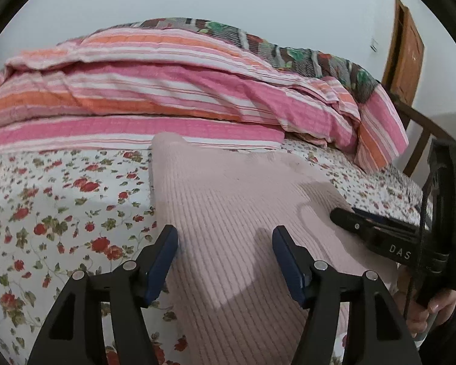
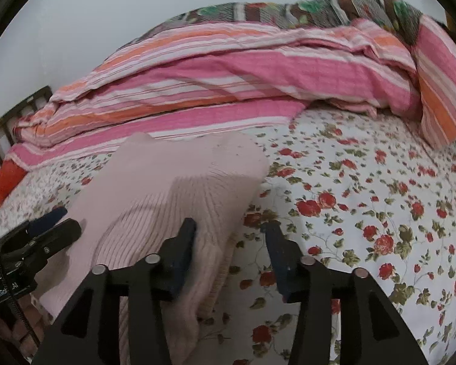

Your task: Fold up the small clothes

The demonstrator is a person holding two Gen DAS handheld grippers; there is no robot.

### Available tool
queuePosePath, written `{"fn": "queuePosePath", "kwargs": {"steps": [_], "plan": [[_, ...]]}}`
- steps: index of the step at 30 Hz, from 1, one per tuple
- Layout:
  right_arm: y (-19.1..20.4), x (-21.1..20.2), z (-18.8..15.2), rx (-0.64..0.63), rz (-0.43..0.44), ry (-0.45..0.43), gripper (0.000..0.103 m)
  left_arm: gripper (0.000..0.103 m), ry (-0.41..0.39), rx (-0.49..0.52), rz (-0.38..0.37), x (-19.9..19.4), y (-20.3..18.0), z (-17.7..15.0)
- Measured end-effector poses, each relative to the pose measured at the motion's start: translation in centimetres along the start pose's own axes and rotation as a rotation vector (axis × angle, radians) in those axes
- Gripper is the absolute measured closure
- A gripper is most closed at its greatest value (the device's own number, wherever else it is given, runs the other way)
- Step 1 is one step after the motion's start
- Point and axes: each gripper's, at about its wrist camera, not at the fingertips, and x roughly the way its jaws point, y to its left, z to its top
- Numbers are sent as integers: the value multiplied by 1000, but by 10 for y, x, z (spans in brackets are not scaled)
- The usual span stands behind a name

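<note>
Tongs (image 1: pixel 225 261) flanked by striped quilt (image 1: pixel 167 91).

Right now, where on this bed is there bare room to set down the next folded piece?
Free: floral sheet right of the pink ribbed garment, below the striped quilt; also the sheet to the garment's left. Crowded: the garment itself, with left gripper and right gripper open over it.

A pale pink ribbed knit garment (image 1: pixel 228 200) lies flat on the floral bed sheet (image 1: pixel 60 197), already folded into a long narrow shape. Its far end reaches the striped quilt (image 1: pixel 167 91); along the right edge the layers stack thickly, showing a doubled fold (image 2: pixel 215 261).
</note>
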Motion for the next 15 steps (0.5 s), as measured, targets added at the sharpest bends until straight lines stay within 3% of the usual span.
{"fn": "queuePosePath", "kwargs": {"steps": [10, 15], "plan": [[14, -17, -3, -19, -26, 36, 56, 37, 56, -90, -2, 8, 13, -3], [16, -34, -17, -36, -45, 43, 50, 36, 70, -94, 0, 5, 12, -10]]}}
